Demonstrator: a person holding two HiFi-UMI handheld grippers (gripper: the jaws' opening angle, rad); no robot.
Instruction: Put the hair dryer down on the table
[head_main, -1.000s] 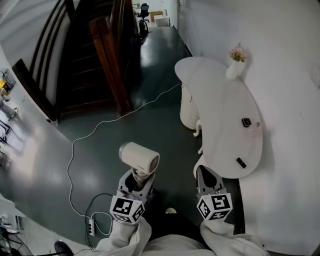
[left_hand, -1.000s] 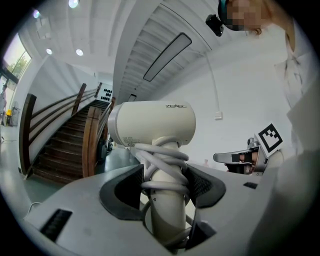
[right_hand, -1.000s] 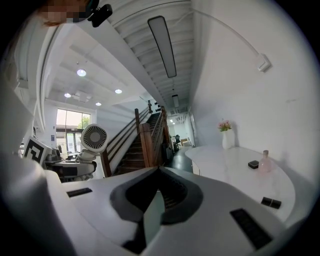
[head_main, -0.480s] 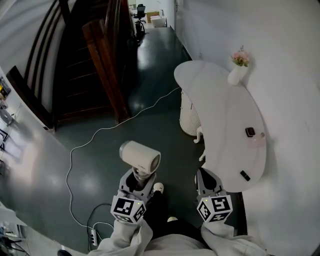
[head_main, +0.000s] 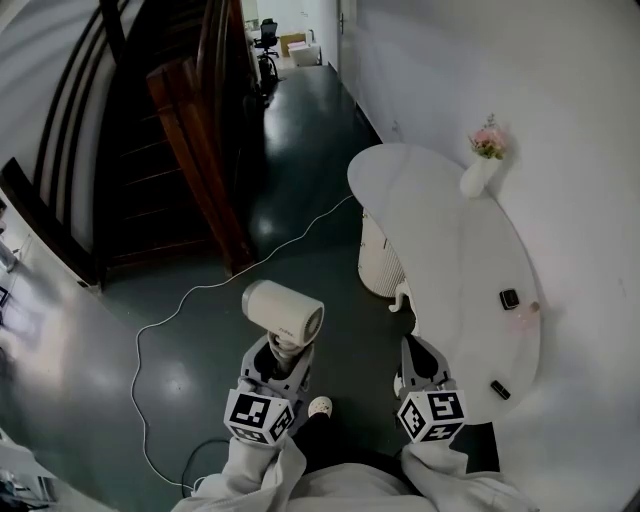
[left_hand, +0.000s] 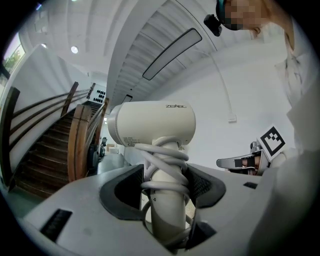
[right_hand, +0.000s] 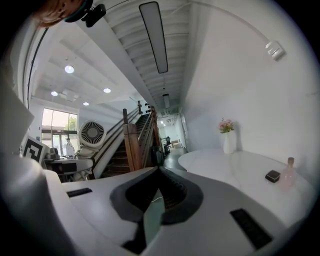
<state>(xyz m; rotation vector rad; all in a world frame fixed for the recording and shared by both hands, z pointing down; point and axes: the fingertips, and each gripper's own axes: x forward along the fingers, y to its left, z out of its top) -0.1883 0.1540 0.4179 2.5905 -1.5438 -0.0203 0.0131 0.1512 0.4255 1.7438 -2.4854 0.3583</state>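
A cream hair dryer (head_main: 283, 310) stands upright over the dark floor, its cord wound around the handle. My left gripper (head_main: 279, 362) is shut on that handle; in the left gripper view the pads press the wrapped handle (left_hand: 165, 192) from both sides under the dryer's barrel (left_hand: 152, 125). My right gripper (head_main: 416, 354) is beside it, shut and holding nothing, close to the near end of the white curved table (head_main: 450, 235). In the right gripper view the table (right_hand: 235, 167) lies ahead to the right of the closed jaws of the right gripper (right_hand: 159, 172).
On the table stand a white vase with pink flowers (head_main: 478, 172), a small dark box (head_main: 509, 298), a pink bottle (head_main: 530, 308) and a dark flat item (head_main: 499, 389). A white ribbed bin (head_main: 378, 255) sits under it. A white cable (head_main: 230, 268) crosses the floor; a wooden staircase (head_main: 190, 150) rises at left.
The whole view has advanced along the floor: the table and staircase have slid nearer and lower in the picture. Both grippers keep their pose, and the dryer stays gripped.
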